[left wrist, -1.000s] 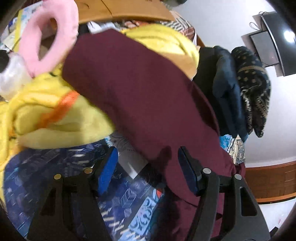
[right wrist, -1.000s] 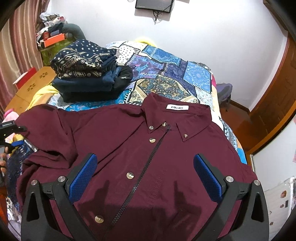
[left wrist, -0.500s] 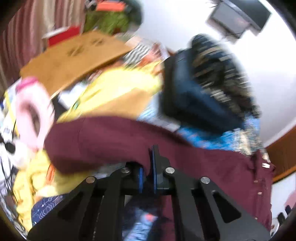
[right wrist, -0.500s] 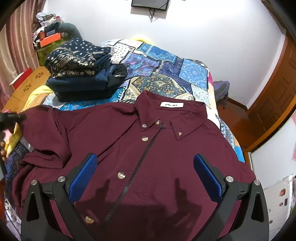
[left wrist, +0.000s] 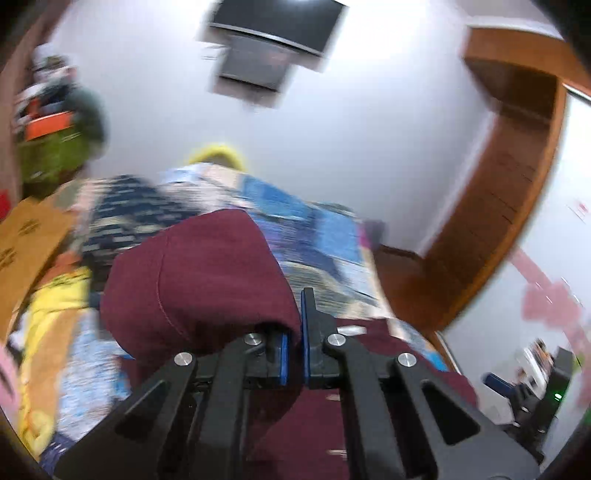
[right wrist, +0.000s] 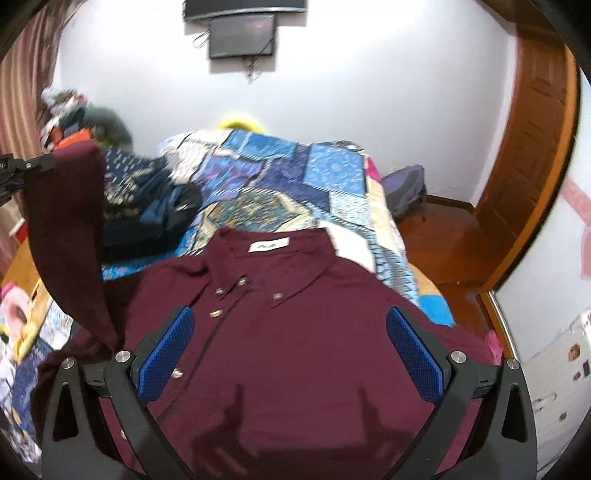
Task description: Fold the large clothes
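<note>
A maroon button-up shirt (right wrist: 288,332) lies front up on the patchwork bedspread (right wrist: 280,177), collar toward the far wall. My left gripper (left wrist: 292,347) is shut on the shirt's left sleeve (left wrist: 199,280) and holds it lifted. In the right wrist view the raised sleeve (right wrist: 66,229) hangs from the left gripper (right wrist: 37,164) at the far left. My right gripper (right wrist: 290,354) is open and empty, hovering over the shirt's chest with the blue pads (right wrist: 166,354) wide apart.
A stack of folded dark clothes (right wrist: 147,199) sits on the bed's left side behind the sleeve. Yellow and pink items (right wrist: 18,317) lie at the left edge. A wooden door frame (right wrist: 532,155) and floor are to the right. A wall-mounted screen (right wrist: 242,35) hangs above.
My left gripper closed on the sleeve and has lifted it up and swung toward the far wall. The right gripper has stayed open and drawn slightly nearer the shirt.
</note>
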`<action>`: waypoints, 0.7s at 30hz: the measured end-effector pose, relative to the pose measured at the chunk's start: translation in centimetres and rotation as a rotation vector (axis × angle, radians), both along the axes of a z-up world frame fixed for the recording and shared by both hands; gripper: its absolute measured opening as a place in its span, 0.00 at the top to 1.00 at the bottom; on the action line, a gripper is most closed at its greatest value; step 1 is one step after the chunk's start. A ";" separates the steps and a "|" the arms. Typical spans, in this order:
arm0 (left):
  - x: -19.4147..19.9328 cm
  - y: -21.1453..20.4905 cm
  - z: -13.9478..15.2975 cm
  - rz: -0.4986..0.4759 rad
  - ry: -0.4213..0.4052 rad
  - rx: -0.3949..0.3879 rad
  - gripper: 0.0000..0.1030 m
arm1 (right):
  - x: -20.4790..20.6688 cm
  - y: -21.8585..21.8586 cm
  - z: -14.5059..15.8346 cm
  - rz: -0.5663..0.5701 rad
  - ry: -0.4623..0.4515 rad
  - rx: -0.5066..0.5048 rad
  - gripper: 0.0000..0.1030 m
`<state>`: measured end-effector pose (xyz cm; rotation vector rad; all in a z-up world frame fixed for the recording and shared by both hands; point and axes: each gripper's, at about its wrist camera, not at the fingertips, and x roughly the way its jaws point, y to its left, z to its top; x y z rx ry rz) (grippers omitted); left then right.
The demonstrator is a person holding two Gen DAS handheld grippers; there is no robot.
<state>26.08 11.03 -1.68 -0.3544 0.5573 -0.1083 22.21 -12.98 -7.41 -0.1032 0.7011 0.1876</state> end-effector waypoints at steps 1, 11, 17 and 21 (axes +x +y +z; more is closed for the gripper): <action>0.5 -1.7 0.0 -0.044 0.007 0.002 0.96 | -0.1 -1.0 0.2 -0.011 -0.010 0.008 0.00; 4.3 -18.2 -7.3 -0.387 0.260 0.063 0.96 | -1.4 -7.2 0.2 -0.127 -0.011 0.039 0.00; 3.5 -22.8 -12.5 -0.516 0.428 0.128 0.95 | -2.0 -9.3 -0.8 -0.168 0.028 0.028 0.00; 1.8 -24.1 -12.4 -0.556 0.428 0.200 0.77 | -2.0 -9.8 -1.2 -0.181 0.046 0.030 0.00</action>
